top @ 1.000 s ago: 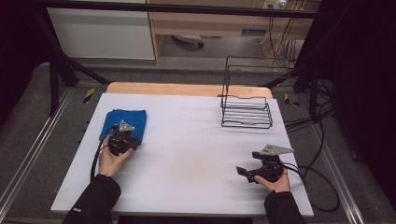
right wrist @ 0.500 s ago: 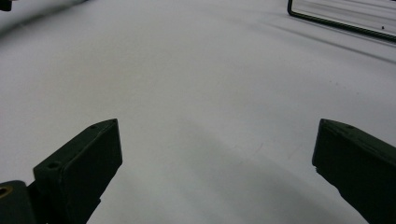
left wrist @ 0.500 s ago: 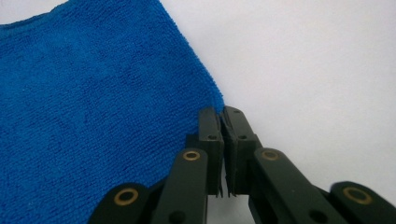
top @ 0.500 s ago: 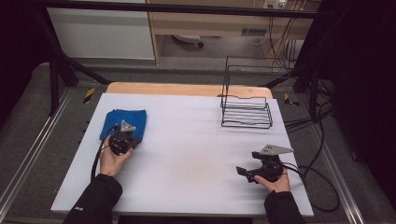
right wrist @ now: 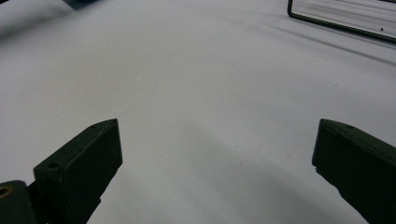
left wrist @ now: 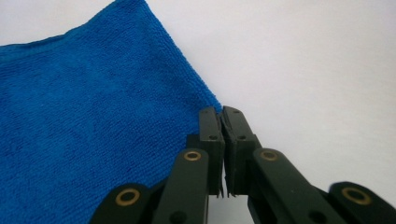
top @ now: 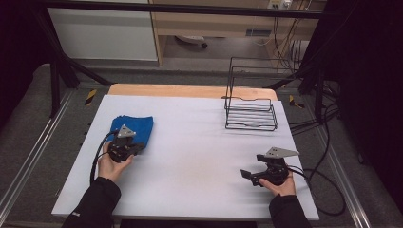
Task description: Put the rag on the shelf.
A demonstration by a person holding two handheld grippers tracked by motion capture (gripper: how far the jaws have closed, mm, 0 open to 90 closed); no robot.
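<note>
The left hand-held gripper [left wrist: 223, 140] is seen clenched at the blue cloth [left wrist: 93, 126] corner, unmoved since 1 second ago; the right hand-held gripper [right wrist: 215, 154] is held released beyond it.

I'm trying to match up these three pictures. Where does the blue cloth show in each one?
High view: the blue cloth lies left of centre on the white table, just beyond the left gripper.
Left gripper view: it covers the left half, its corner at the closed jaws.
Right gripper view: a dark sliver at the top left edge may be it; I cannot tell.
Shared landmark: the white table.
</note>
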